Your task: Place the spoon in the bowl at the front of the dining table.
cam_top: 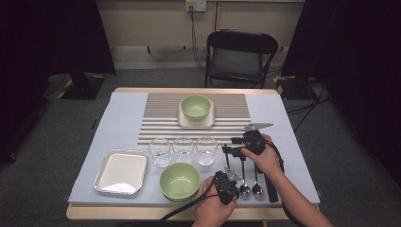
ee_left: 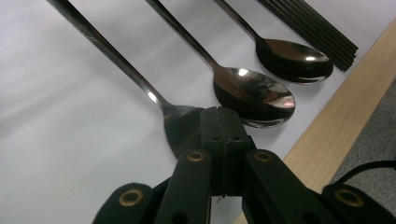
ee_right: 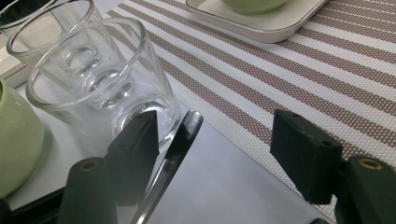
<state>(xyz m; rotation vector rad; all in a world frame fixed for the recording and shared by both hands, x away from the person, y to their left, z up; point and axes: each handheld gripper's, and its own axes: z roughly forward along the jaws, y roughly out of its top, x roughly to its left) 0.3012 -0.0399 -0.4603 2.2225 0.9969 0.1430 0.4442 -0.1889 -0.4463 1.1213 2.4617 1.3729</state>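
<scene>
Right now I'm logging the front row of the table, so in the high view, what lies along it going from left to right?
Silver tray → green bowl → left gripper, on the first spoon → second spoon → third spoon → black ribbed strip.

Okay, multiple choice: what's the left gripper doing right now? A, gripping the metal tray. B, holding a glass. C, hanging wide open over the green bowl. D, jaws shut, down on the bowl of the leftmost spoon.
D: in the left gripper view the left gripper has its jaws pressed together, tips on the bowl of the leftmost spoon, beside the two other spoons.
</scene>
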